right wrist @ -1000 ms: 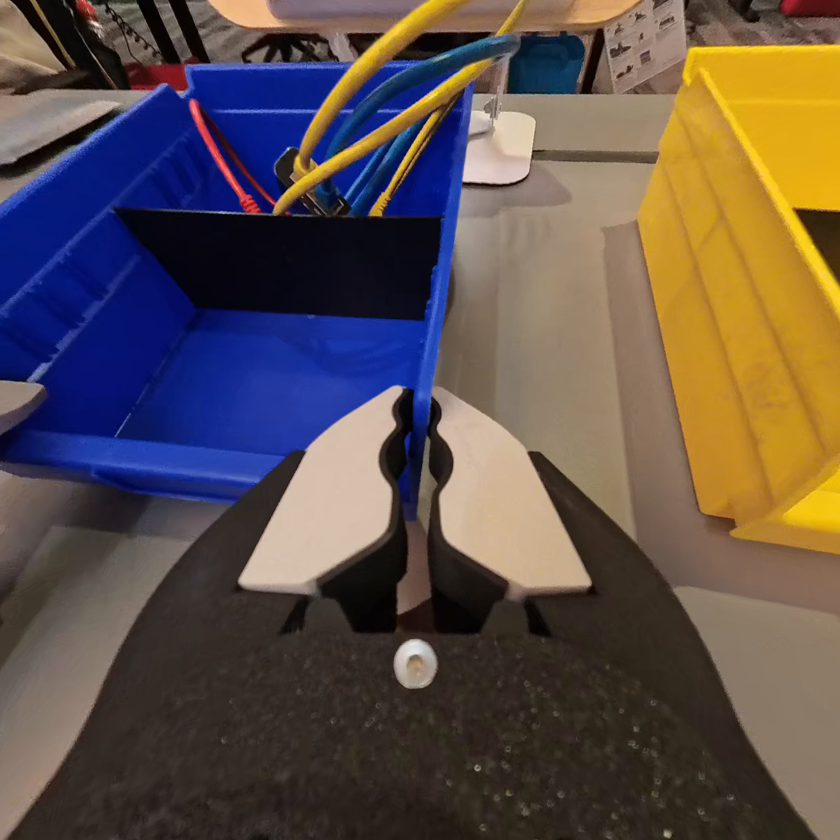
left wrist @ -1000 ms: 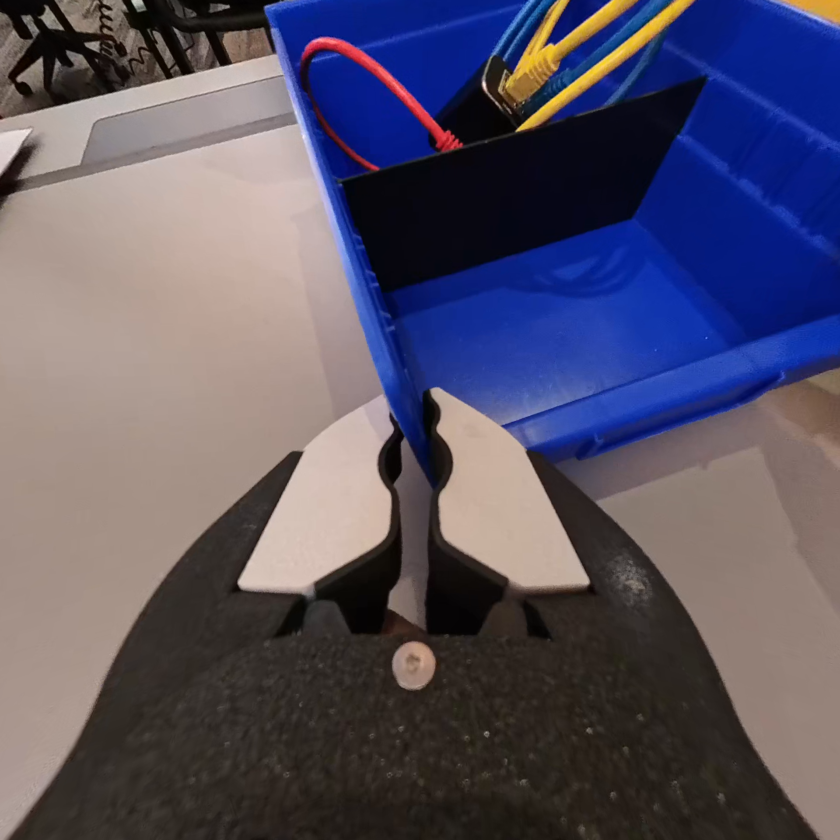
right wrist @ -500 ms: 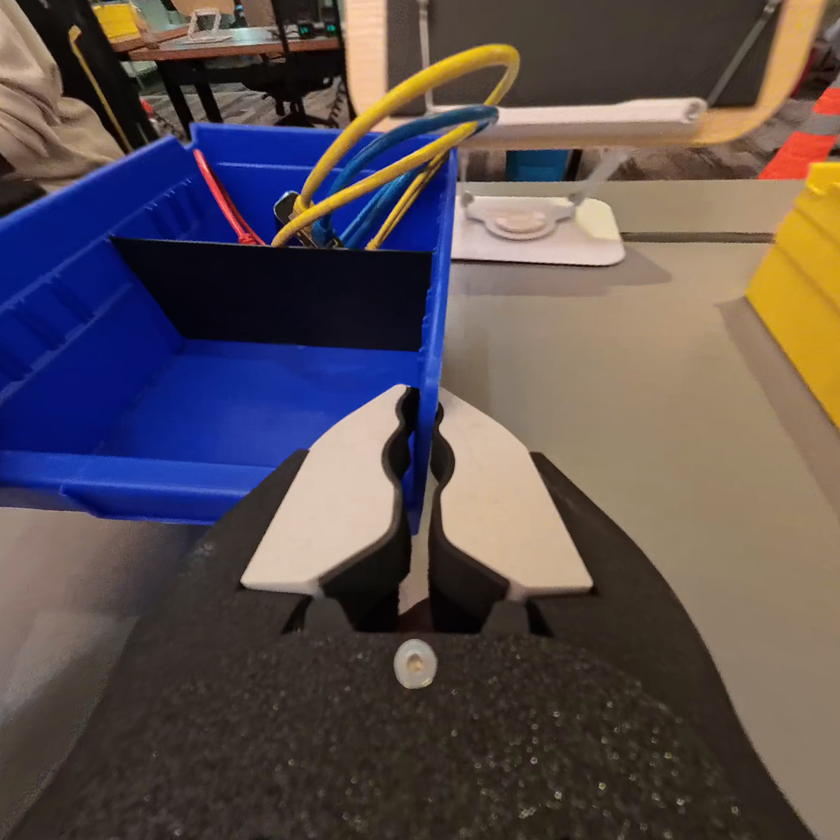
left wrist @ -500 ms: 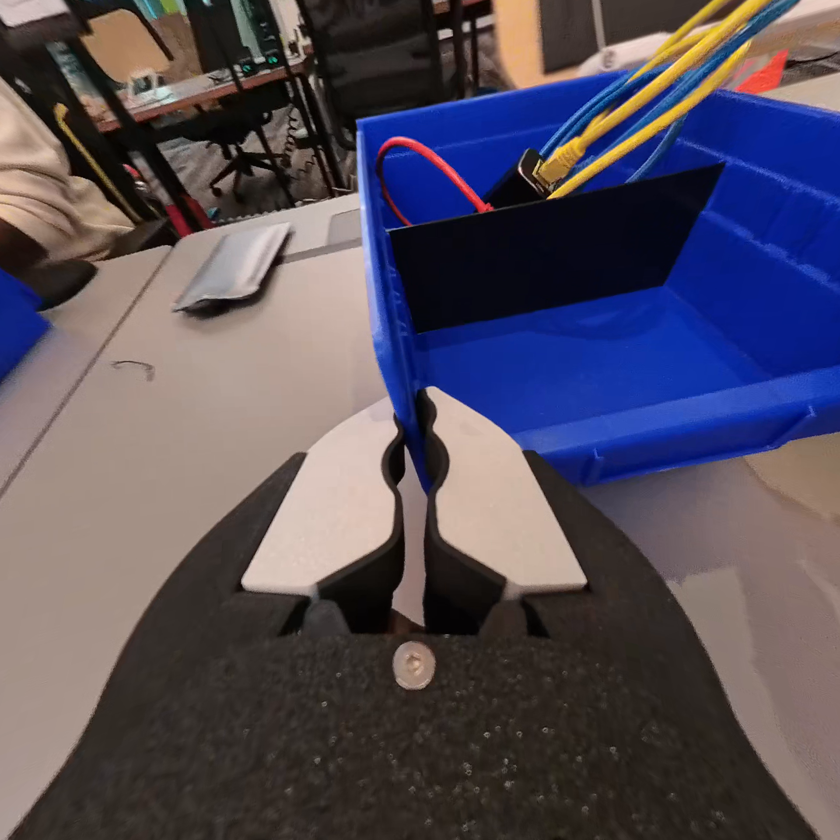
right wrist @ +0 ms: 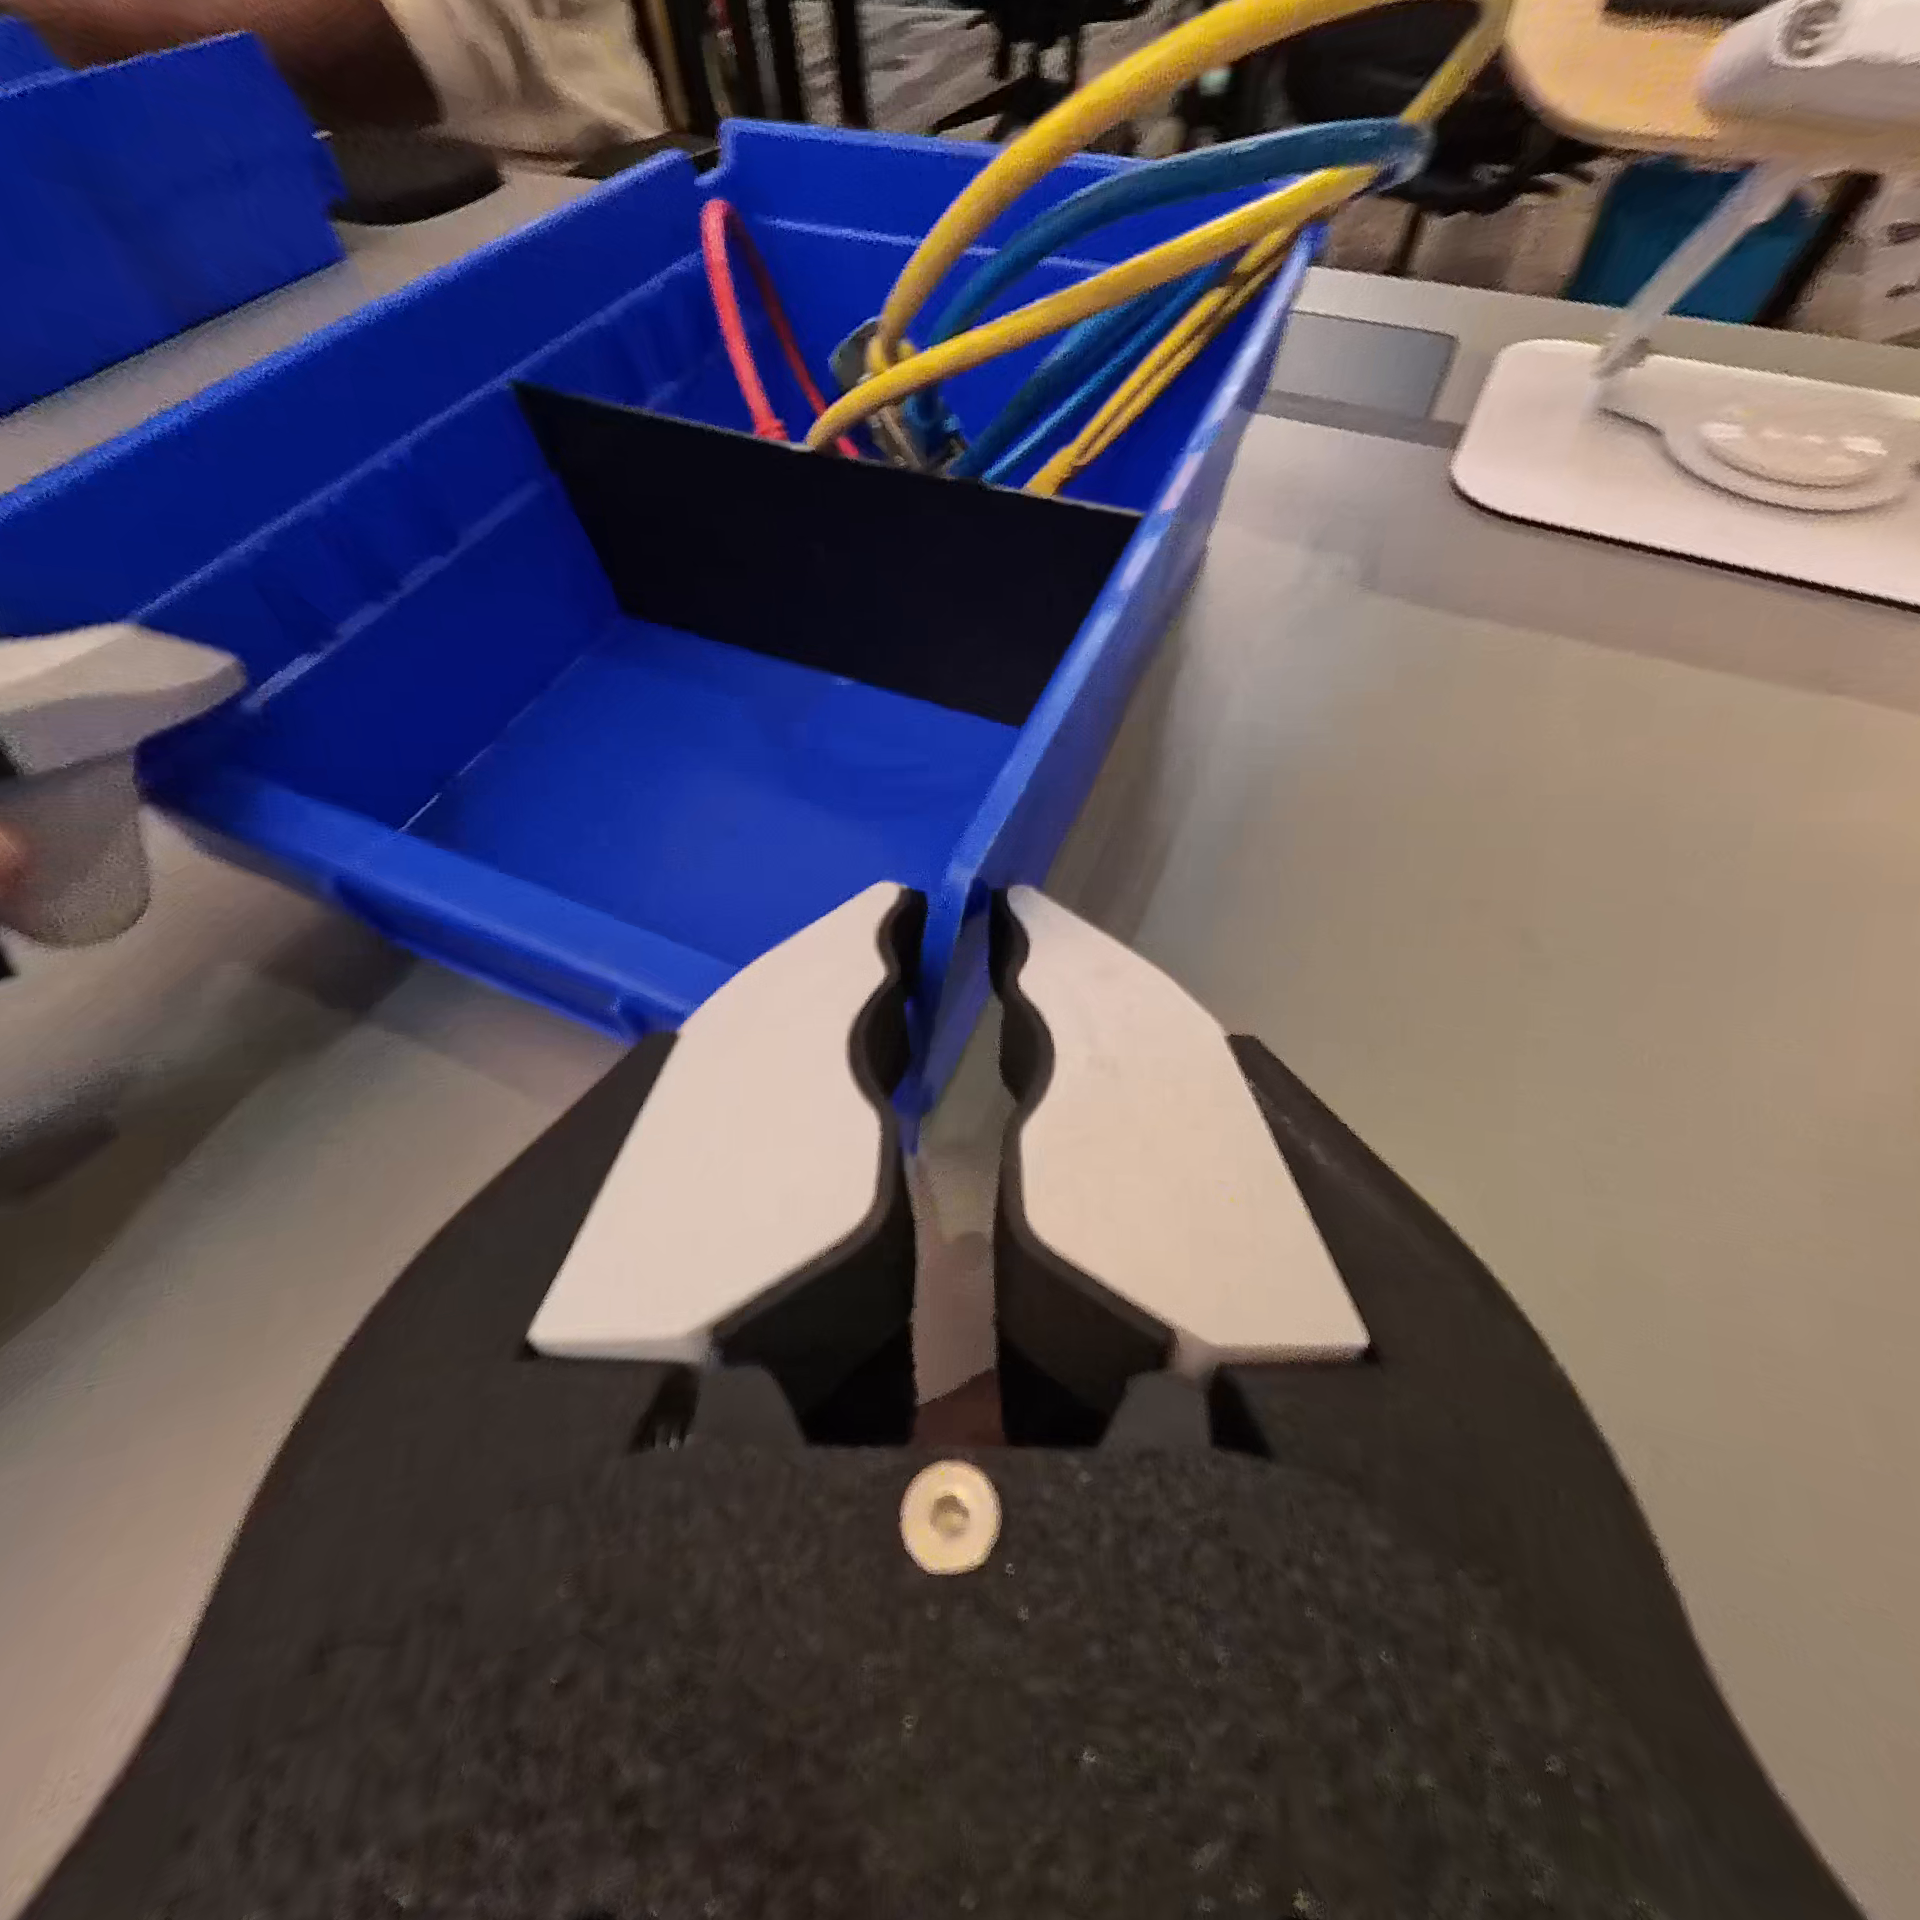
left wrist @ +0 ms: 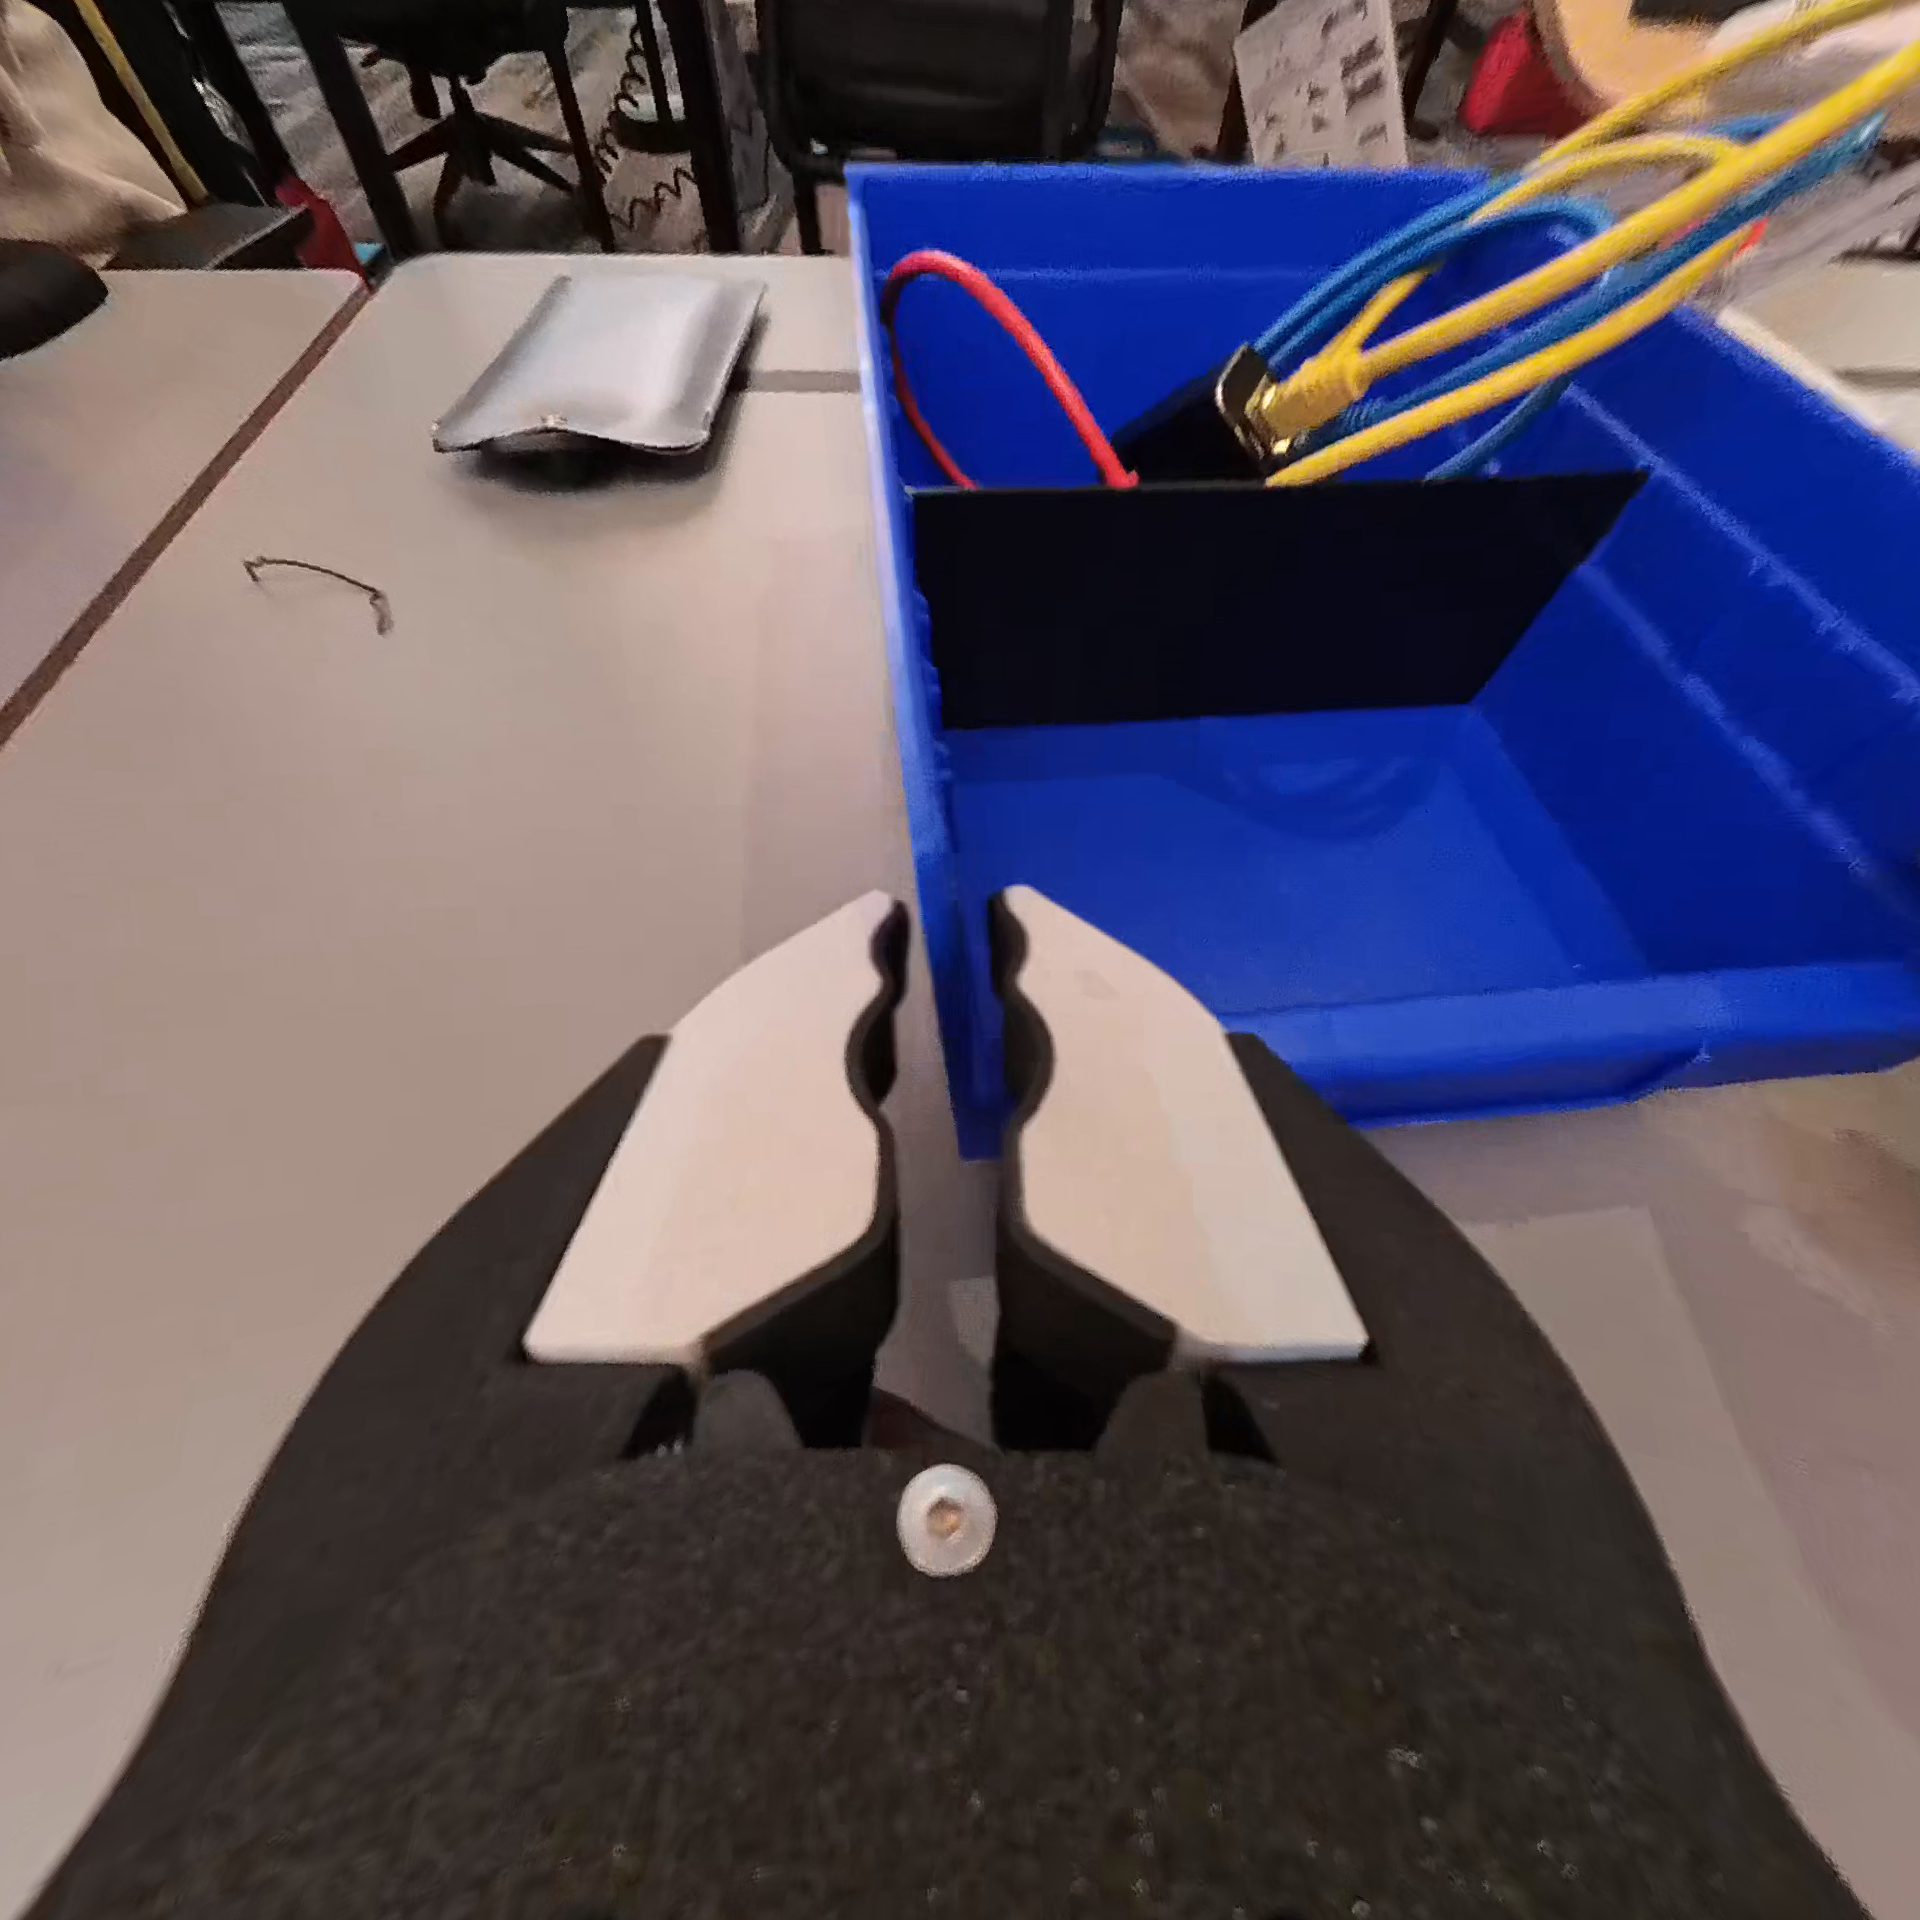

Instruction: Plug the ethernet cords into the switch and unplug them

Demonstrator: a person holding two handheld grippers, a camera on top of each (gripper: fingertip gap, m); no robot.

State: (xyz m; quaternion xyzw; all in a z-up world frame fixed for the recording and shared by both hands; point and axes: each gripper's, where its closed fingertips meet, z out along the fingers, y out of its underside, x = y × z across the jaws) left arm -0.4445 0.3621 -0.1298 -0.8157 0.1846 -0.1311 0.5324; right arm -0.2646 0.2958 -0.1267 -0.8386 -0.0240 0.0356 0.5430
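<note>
A blue bin (left wrist: 1455,1049) stands on the grey table, split by a black divider (left wrist: 1247,592). Behind the divider lies the black switch (left wrist: 1195,436), with yellow cords (left wrist: 1455,343), blue cords (left wrist: 1382,281) and a red cord (left wrist: 1018,332) running into that compartment. The cords (right wrist: 1091,301) also show in the right wrist view. My left gripper (left wrist: 945,914) straddles the bin's left wall at the front corner, fingers slightly apart. My right gripper (right wrist: 956,904) straddles the bin's (right wrist: 675,790) right wall the same way. The front compartment is empty.
A grey pouch (left wrist: 613,364) and a small bent wire (left wrist: 322,592) lie on the table left of the bin. A white stand base (right wrist: 1714,468) sits to the right of it. A second blue bin (right wrist: 156,208) is at the far left. Chairs stand behind the table. The tips of one gripper are about 20 cm away from the tips of the other. My right tips are roughly 40 cm from the white stand base (right wrist: 1714,468).
Both views have swung with the bin, and the yellow bin has left the right view. The gaps between both grippers' fingers have widened around the bin walls.
</note>
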